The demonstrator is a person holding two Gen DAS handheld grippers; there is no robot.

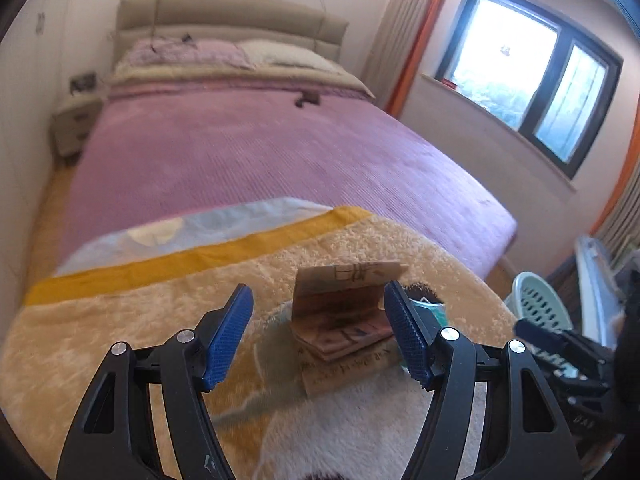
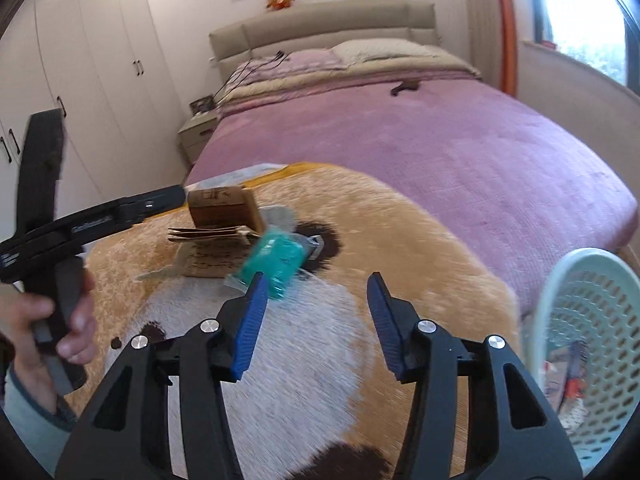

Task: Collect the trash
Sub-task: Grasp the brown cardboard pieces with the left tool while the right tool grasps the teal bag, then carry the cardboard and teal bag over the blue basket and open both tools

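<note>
Ahead, a fluffy tan blanket (image 1: 120, 332) covered the foot of the pink bed (image 1: 256, 152). On it lay folded cardboard scraps (image 1: 344, 320) touching a teal plastic packet (image 2: 276, 260). At my right, the mint mesh basket (image 2: 592, 320) held some wrappers. Both my left tongs (image 1: 320, 336) and right tongs (image 2: 316, 320) gaped, holding nothing.

I count one folded brown cardboard piece (image 2: 224, 210), one teal plastic wrapper (image 2: 278, 260), one pale green perforated basket (image 2: 592, 316), one fluffy tan blanket (image 2: 420, 240), two pillows (image 2: 384, 50), one nightstand (image 2: 198, 132) and my two tongs.
</note>
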